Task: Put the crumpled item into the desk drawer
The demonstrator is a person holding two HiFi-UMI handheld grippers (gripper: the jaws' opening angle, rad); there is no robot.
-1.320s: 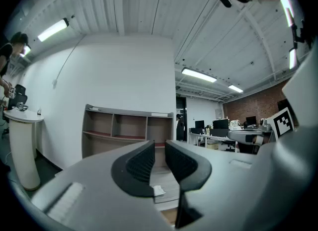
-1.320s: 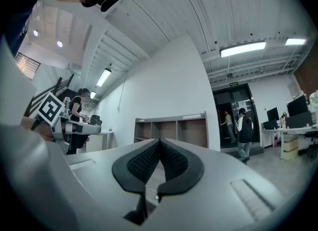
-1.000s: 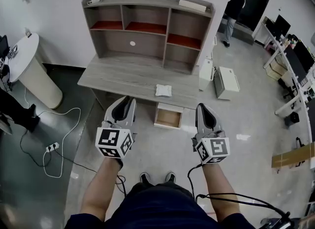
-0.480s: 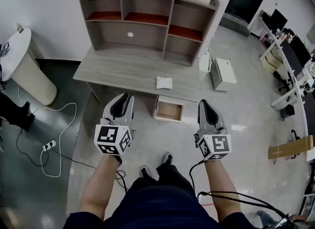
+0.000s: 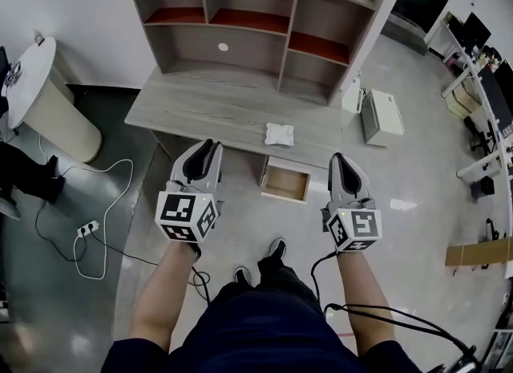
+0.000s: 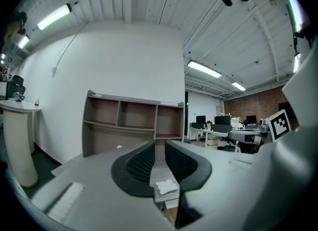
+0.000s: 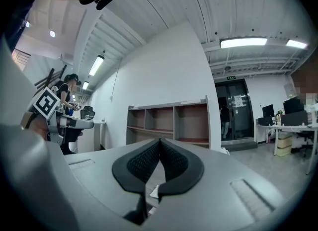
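The crumpled white item (image 5: 280,134) lies on the grey desk (image 5: 208,115) near its front edge, just above the open wooden drawer (image 5: 286,184). Both grippers hang in front of the desk, short of it. My left gripper (image 5: 210,150) is left of the drawer, its jaws a narrow gap apart and empty. In the left gripper view, the left gripper (image 6: 160,143) frames the crumpled item (image 6: 165,187) in that gap. My right gripper (image 5: 337,160) is right of the drawer with its jaws closed together. The right gripper view shows the right gripper (image 7: 159,141) empty.
A hutch with open shelves (image 5: 248,26) stands on the back of the desk. A white round stand (image 5: 42,107) is at the left, and a power strip with cable (image 5: 84,229) lies on the floor. A white box (image 5: 383,115) sits on the floor right of the desk.
The desk has shifted a little right and nearer in the head view as the person stepped forward. Both grippers keep the same pose, and the crumpled item has not moved.
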